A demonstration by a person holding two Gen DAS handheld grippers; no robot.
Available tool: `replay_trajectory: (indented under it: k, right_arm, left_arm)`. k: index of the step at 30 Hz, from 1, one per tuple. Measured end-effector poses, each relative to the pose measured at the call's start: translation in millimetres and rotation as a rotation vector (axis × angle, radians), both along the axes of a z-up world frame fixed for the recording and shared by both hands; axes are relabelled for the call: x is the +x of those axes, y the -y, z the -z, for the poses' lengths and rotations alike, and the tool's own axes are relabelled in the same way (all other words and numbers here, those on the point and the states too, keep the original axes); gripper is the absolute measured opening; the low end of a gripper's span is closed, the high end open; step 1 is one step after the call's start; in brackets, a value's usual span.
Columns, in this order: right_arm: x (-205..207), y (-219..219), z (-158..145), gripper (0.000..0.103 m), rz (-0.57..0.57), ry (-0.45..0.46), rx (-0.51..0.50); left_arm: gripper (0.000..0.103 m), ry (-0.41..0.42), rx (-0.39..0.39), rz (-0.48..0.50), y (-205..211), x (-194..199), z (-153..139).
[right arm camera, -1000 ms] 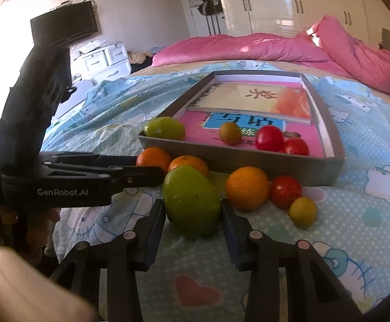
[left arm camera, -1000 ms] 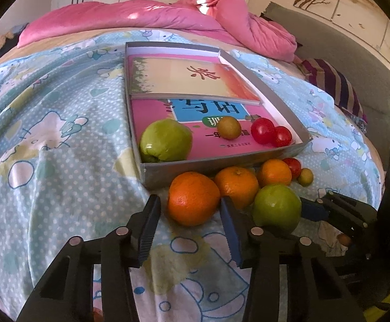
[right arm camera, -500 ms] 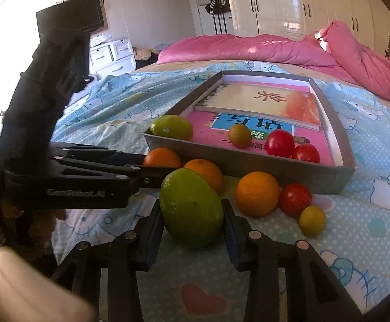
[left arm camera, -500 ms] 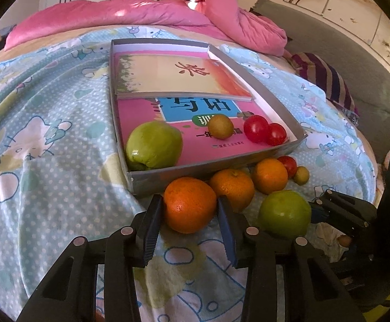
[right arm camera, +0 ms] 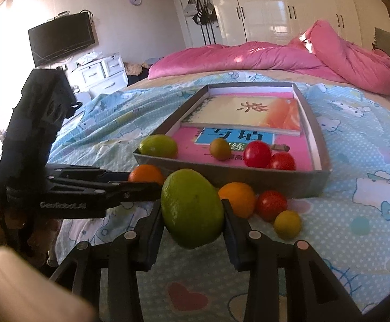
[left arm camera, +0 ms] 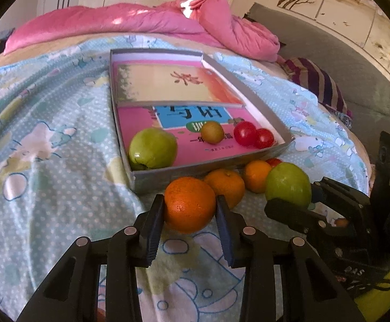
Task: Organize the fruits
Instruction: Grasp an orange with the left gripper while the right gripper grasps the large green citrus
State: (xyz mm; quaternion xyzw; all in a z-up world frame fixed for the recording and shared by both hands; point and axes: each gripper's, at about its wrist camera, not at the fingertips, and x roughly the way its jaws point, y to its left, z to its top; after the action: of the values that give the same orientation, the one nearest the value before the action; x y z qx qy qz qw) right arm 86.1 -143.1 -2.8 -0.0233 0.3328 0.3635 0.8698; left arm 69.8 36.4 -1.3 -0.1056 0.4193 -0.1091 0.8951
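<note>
Two fruits are going up together. My left gripper (left arm camera: 190, 209) is closing its jaws on the big orange (left arm camera: 189, 204), which a second ago sat loose between wider jaws; the pads now touch both sides. My right gripper (right arm camera: 193, 216) stays clamped on the green fruit (right arm camera: 192, 212), a guava I think, though the lens bends it. Both sit just outside the near edge of the tray (left arm camera: 152, 179), on the bedsheet (left arm camera: 47, 161). Inside the tray, along that near edge, wait another green fruit (left arm camera: 152, 149), a small brownish one and two red ones. Next comes carrying both over that wall.
</note>
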Motion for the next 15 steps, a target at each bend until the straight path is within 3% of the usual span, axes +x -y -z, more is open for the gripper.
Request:
replay_trajectory:
  k: [15]
  right_arm:
    - [8,17,-16,0.04,0.077,0.053,0.066]
  left_arm:
    - [0.038,0.085,0.006,-0.006,15,-2,-30]
